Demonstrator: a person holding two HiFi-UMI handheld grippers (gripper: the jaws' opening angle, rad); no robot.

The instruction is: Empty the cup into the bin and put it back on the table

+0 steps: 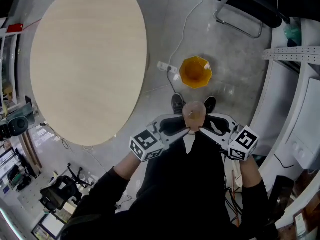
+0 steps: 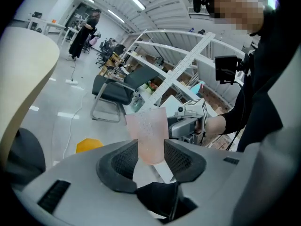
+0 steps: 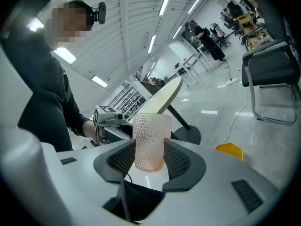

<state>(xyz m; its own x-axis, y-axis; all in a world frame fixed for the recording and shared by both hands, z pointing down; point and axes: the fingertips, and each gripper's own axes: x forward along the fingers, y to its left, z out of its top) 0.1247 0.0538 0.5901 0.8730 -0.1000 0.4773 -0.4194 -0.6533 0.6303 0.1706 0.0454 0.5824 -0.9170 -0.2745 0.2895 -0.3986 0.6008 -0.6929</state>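
A pink, dimpled, see-through cup (image 1: 194, 115) is held upright in front of me, over the floor, between both grippers. My left gripper (image 1: 184, 130) grips it from the left and my right gripper (image 1: 205, 128) from the right. In the left gripper view the cup (image 2: 149, 134) sits between that gripper's (image 2: 150, 157) dark ribbed pads, which press on its lower part. The right gripper view shows the same cup (image 3: 150, 142) pinched low by that gripper's (image 3: 149, 158) pads. The yellow bin (image 1: 195, 72) stands on the floor just ahead. The round pale wooden table (image 1: 85, 59) lies to the left.
A white power strip (image 1: 168, 69) with its cable lies on the grey floor beside the bin. A black chair (image 1: 245, 6) stands at the far right, with white shelving (image 1: 295, 54) along the right side. My shoes (image 1: 177, 104) show below the cup. Office clutter fills the lower left.
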